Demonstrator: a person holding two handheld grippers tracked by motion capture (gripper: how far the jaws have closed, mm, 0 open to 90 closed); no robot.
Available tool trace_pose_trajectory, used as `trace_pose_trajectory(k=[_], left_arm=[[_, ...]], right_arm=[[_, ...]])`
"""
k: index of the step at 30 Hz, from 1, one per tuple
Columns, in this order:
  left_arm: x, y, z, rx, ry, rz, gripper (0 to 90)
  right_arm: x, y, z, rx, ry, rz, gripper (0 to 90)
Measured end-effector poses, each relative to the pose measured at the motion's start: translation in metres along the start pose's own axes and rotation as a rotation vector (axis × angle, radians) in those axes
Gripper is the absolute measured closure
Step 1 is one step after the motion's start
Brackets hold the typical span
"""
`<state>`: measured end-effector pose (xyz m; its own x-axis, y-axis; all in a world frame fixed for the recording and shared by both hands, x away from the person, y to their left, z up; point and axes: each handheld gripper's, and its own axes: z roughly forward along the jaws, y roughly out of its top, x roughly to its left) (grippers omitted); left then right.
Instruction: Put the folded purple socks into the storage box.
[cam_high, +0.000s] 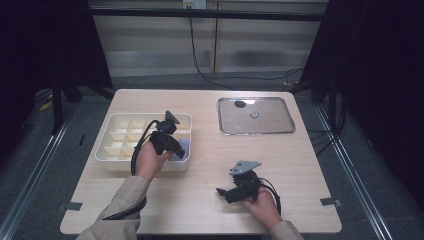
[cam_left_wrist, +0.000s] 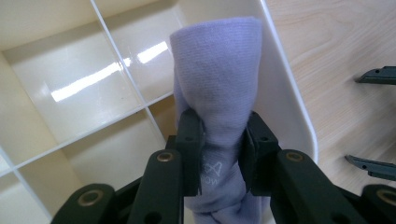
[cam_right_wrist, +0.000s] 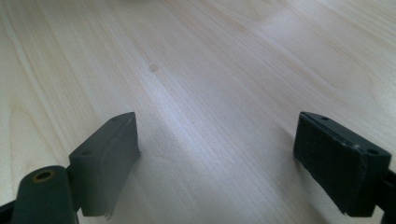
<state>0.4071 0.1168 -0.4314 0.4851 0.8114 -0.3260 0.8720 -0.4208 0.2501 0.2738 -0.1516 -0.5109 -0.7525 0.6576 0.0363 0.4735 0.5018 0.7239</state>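
A rolled lilac cloth (cam_left_wrist: 217, 79) is pinched between the jaws of my left gripper (cam_left_wrist: 220, 140), which is shut on it. The roll hangs over the near right corner of a cream divided tray (cam_high: 112, 150), above one of its compartments; in the high view the cloth (cam_high: 181, 148) peeks out beside the left gripper (cam_high: 172, 145). My right gripper (cam_high: 222, 192) lies low over the bare wooden table near the front edge, jaws wide apart with nothing between them. In the right gripper view its fingertips (cam_right_wrist: 112, 154) frame plain wood.
A shallow metal tray (cam_high: 256, 116) with a small round object (cam_high: 254, 114) on it sits at the back right of the table. The right gripper's jaw tips (cam_left_wrist: 376, 74) appear beyond the cream tray's rim (cam_left_wrist: 289, 93). Cables run across the floor behind the table.
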Motion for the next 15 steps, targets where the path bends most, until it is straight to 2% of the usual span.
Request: trace_pose_trajectory(k=[3, 5, 15], left_arm=[[-0.0011, -0.0002, 0.0014, -0.003, 0.001, -0.003, 72.3], [-0.0016, -0.0003, 0.0023, 0.002, 0.007, 0.011, 72.4], [-0.0035, -0.0004, 0.0075, 0.014, 0.008, 0.006, 72.3]], right_arm=[[0.0, 0.0, 0.0, 0.0, 0.0, 0.0, 13.5], [0.0, 0.0, 0.0, 0.0, 0.0, 0.0, 13.5], [-0.0001, -0.0001, 0.0001, -0.001, -0.001, -0.003, 13.5]])
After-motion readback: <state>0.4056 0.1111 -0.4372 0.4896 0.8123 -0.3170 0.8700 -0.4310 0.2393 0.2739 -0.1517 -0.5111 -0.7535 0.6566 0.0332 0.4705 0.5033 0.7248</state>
